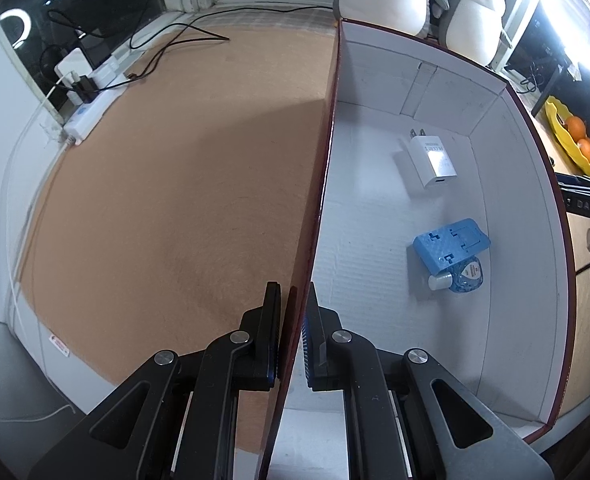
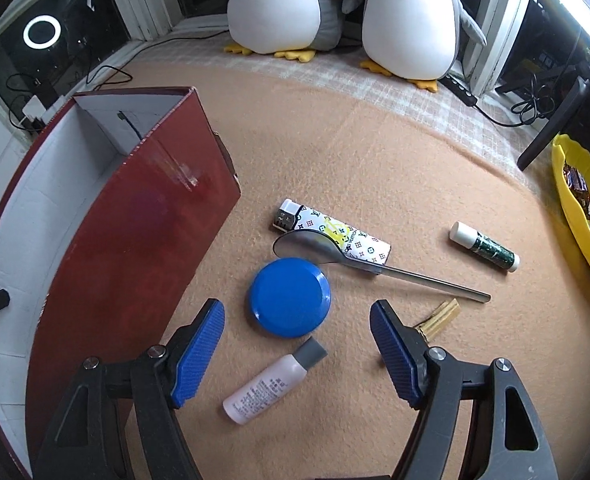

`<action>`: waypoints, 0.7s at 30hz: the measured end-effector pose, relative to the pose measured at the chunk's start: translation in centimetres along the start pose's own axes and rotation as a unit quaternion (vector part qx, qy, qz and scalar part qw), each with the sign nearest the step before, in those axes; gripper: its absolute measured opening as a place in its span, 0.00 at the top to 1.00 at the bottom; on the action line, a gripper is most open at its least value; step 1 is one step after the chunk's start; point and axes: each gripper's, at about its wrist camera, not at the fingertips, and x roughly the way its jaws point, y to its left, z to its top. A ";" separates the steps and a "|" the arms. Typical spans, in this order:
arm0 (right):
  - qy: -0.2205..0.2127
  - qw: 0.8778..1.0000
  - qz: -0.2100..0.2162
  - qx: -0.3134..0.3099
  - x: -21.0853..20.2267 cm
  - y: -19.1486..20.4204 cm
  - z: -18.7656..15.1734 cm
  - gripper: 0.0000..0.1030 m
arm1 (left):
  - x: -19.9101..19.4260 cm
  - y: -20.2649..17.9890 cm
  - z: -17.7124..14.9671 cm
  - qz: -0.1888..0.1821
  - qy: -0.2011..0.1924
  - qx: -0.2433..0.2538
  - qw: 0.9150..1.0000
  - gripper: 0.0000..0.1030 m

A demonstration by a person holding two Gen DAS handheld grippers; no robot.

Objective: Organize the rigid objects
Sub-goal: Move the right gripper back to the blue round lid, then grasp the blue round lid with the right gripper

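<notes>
My left gripper (image 1: 293, 296) is shut on the left wall of a dark red box (image 1: 327, 128) with a white inside. In the box lie a white charger (image 1: 431, 160), a blue plastic block (image 1: 451, 242) and a small blue bottle (image 1: 461, 278). My right gripper (image 2: 297, 322) is open and empty above a blue round lid (image 2: 289, 297). Near it on the tan blanket lie a small white bottle (image 2: 273, 382), a metal spoon (image 2: 359, 262) over a patterned lighter (image 2: 331, 232), a green-and-white tube (image 2: 484, 246) and a tan clip (image 2: 439, 318). The box (image 2: 135, 216) stands to the left.
Two plush penguins (image 2: 335, 4) sit at the back. A yellow tray (image 2: 575, 216) with oranges is at the right edge. A power strip (image 1: 91, 108) with cables lies at the far left by the window.
</notes>
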 end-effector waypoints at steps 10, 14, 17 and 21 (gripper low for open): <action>0.022 0.999 -0.027 -0.005 2.5 1.0 0.2 0.44 | 0.0 -0.2 0.1 -0.002 0.005 0.017 1.000 0.92; 0.031 0.999 -0.033 -0.012 3.2 1.3 0.2 0.52 | 0.1 -0.2 0.2 -0.002 0.005 0.017 1.000 0.92; 0.035 0.999 -0.032 -0.013 3.5 1.3 0.3 0.55 | 0.1 -0.2 0.1 -0.002 0.005 0.018 1.000 0.92; 0.035 0.999 -0.030 -0.013 3.4 1.3 0.3 0.55 | 0.2 -0.3 0.2 -0.003 0.007 0.020 1.000 0.92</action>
